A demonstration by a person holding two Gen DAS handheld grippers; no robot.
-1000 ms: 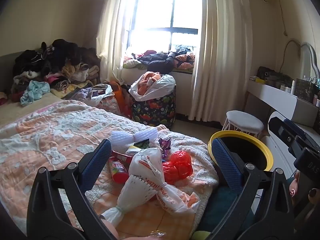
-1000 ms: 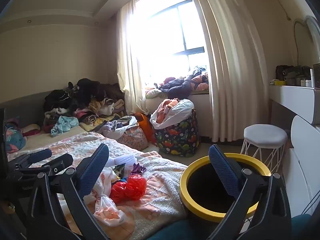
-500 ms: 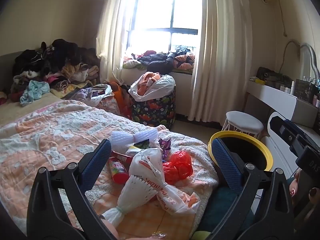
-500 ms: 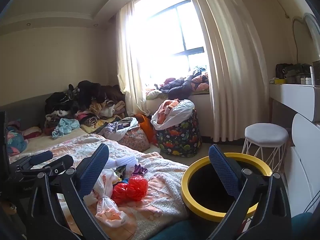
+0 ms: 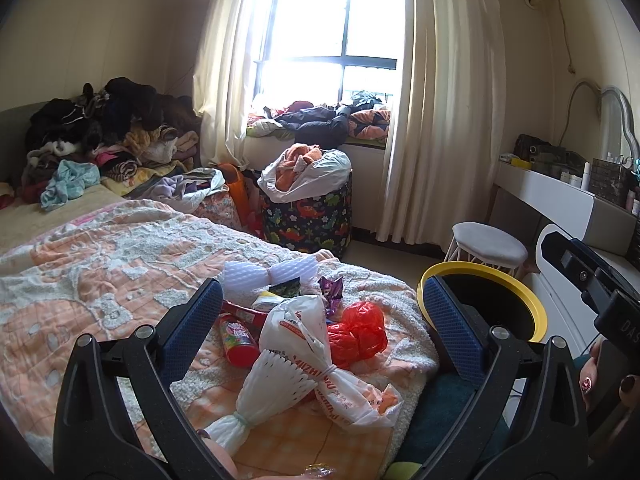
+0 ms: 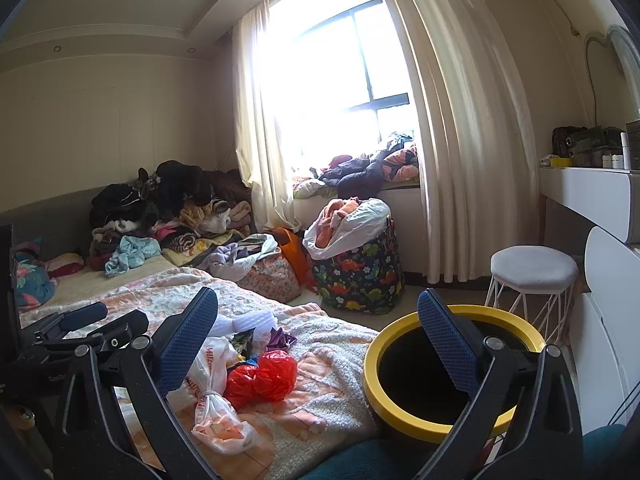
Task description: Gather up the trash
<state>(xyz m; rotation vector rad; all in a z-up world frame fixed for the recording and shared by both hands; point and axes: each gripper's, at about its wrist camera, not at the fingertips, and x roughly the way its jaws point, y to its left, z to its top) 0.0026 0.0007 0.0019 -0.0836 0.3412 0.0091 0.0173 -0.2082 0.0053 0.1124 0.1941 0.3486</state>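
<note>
- L wrist view: left gripper [image 5: 322, 326] is held over the bed's near corner w/ jaws spread wide, nothing between the blue pads [image 5: 192, 326].
- The trash pile is framed between the fingers, lying on the peach-and-white blanket [image 5: 100, 264]: white printed plastic bag [image 5: 304, 332] in front, knotted foam net sleeve [image 5: 276, 392] leaning against it, red plastic bag [image 5: 356, 334] just beside it on the right.
- Behind these are seen a red can [image 5: 238, 338] on its side, a purple wrapper [image 5: 332, 288] and a white foam sleeve [image 5: 268, 274]; a small packet among them is too cluttered to be identified.
- Yellow-rimmed bin [image 5: 532, 308] stands on the floor just off the bed corner, partly hidden by the right-hand finger.
- At the right edge the other gripper's body and a hand [image 5: 608, 376] w/ painted nails are visible.
- R wrist view: right gripper [image 6: 318, 338] is likewise wide open and empty, raised above bed and bin.
- The bin's opening [image 6: 416, 376] is seen dark, prob. empty, though its bottom is not shown; its yellow rim [image 6: 384, 412] is close beside the blanket edge.
- The red bag [image 6: 262, 378] and white bag [image 6: 212, 396] lie touching, near the left-hand finger.
- A white stool [image 6: 534, 270] stands behind the bin.
</note>
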